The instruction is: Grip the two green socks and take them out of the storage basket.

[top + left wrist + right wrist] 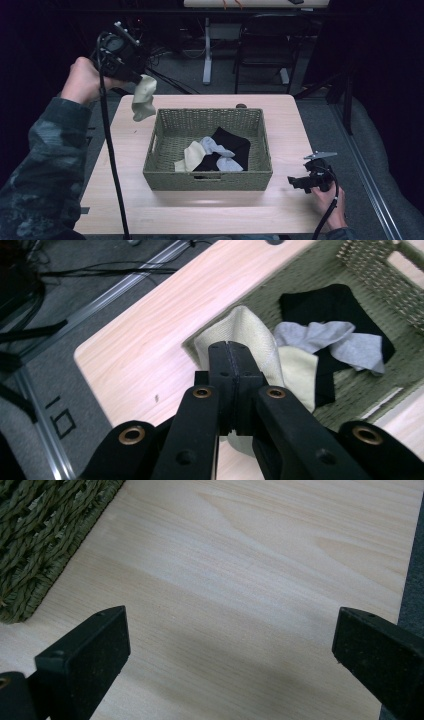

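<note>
Sock (143, 98), cream, hangs from my left gripper (134, 76), fingers clamped on its edge, high over the desk (125, 150) left of the basket (207, 181). A thin pinch could slip and drop it. Right gripper (295, 183) waits, fingers wide.

Your left gripper (231, 351) has its jaws pressed together on a cream sock (260, 335), which hangs below them above the near left corner of the woven basket (380, 270). In the basket beyond it lie a black garment (330, 302), a grey sock (340, 340) draped across it, and another cream sock (300, 375). To your left runs the light wooden table (150, 335), with grey floor past its edge.
</note>
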Tool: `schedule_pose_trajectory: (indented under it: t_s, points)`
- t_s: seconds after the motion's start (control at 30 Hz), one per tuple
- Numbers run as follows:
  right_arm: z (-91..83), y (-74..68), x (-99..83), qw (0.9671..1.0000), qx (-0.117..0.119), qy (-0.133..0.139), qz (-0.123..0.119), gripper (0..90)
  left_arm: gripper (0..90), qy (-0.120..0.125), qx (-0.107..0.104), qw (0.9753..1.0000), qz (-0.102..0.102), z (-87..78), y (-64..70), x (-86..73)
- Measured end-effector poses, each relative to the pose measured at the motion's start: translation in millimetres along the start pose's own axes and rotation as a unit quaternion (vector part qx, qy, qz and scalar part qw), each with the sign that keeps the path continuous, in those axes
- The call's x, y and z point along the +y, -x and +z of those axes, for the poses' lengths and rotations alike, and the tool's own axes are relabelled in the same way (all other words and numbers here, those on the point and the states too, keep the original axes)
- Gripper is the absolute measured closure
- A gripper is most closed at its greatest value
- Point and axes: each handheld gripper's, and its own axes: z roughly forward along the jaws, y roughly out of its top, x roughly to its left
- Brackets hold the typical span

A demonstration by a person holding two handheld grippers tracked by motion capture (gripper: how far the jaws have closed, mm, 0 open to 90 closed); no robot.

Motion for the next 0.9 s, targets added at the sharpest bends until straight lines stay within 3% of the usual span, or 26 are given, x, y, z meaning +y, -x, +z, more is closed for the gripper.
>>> schedule_pose_trajectory:
  t_s: [0.2, 0.4, 0.57, 0.63, 0.73, 0.77, 0.8, 0.83, 0.87, 0.9]
  points:
    - [-0.1, -0.4, 0.4, 1.0000, 0.000, 0.000, 0.000, 1.2, 90.0, -0.002, 0.011, 0.9996, -0.027, -5.2, -21.0, -19.9]
    - [-0.4, -0.2, 0.3, 1.0000, -0.001, 0.001, 0.001, 1.2, 90.0, -0.018, 0.021, 0.9985, -0.047, 5.6, -36.9, -45.0]
    - [0.1, -0.4, 0.3, 1.0000, -0.001, 0.004, 0.001, 1.2, 90.0, -0.033, 0.010, 0.9968, -0.073, 29.9, -51.6, -73.3]
    - [0.1, -0.4, 0.4, 1.0000, -0.001, 0.004, 0.001, 1.2, 90.0, -0.035, 0.007, 0.9964, -0.076, 34.7, -53.2, -77.5]
    - [0.0, -0.4, 0.4, 1.0000, -0.002, 0.004, 0.001, 1.2, 90.0, -0.049, -0.004, 0.9949, -0.088, 58.2, -58.3, -95.4]
    - [0.0, -0.4, 0.4, 1.0000, -0.002, 0.004, 0.001, 1.2, 90.0, -0.049, -0.004, 0.9949, -0.088, 58.2, -58.3, -95.4]
    - [0.0, -0.4, 0.3, 1.0000, -0.002, 0.005, 0.001, 1.2, 90.0, -0.054, -0.011, 0.9940, -0.095, 71.2, -60.8, -105.1]
    - [0.0, -0.4, 0.3, 1.0000, -0.002, 0.005, 0.001, 1.2, 90.0, -0.054, -0.011, 0.9940, -0.095, 71.2, -60.8, -105.1]
    - [0.1, -0.5, 0.3, 1.0000, -0.001, 0.004, 0.001, 1.2, 90.0, -0.062, -0.015, 0.9928, -0.101, 84.0, -61.9, -113.8]
    - [0.1, -0.5, 0.3, 1.0000, -0.001, 0.004, 0.001, 1.2, 90.0, -0.062, -0.015, 0.9928, -0.101, 84.0, -61.9, -113.8]
